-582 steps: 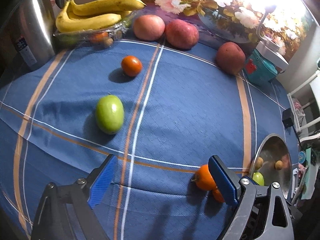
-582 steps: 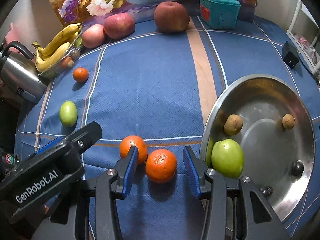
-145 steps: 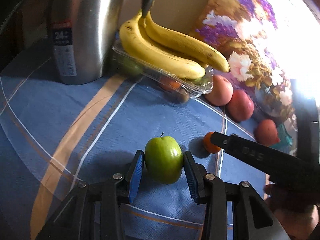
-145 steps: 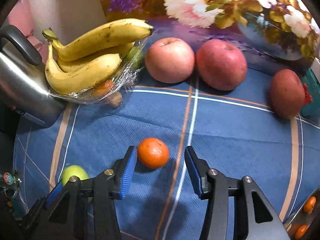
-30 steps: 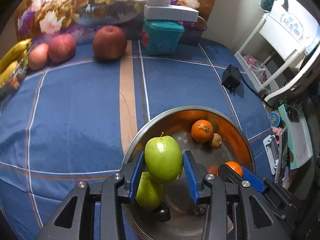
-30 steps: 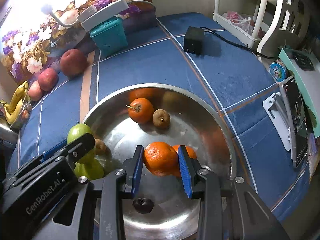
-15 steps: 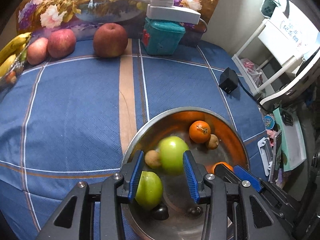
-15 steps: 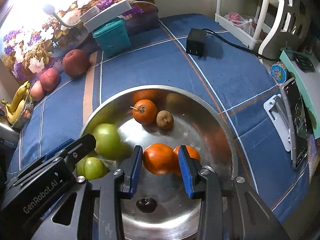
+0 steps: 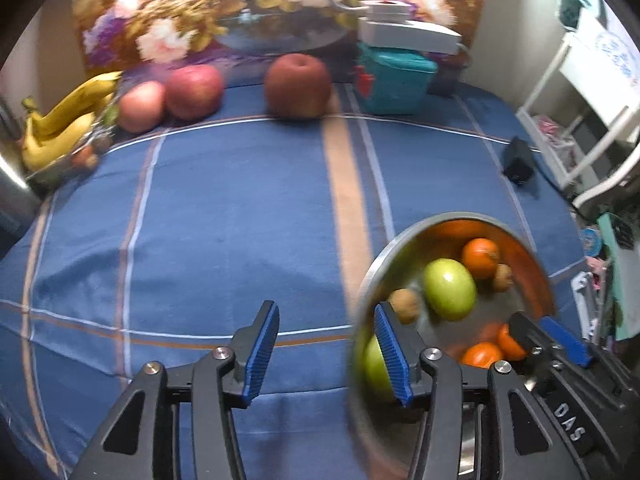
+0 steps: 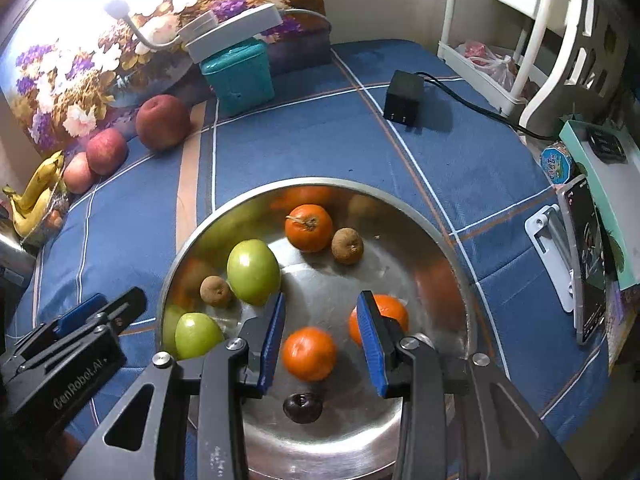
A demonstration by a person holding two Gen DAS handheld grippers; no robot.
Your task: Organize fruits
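Released orange rests between right gripper

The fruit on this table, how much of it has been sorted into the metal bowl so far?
Done: the metal bowl holds two green apples, three oranges and a few small brown fruits. In hand: nothing; the left tool and right tool are both open and empty. Left, perhaps: three red apples and the bananas by the back wall.
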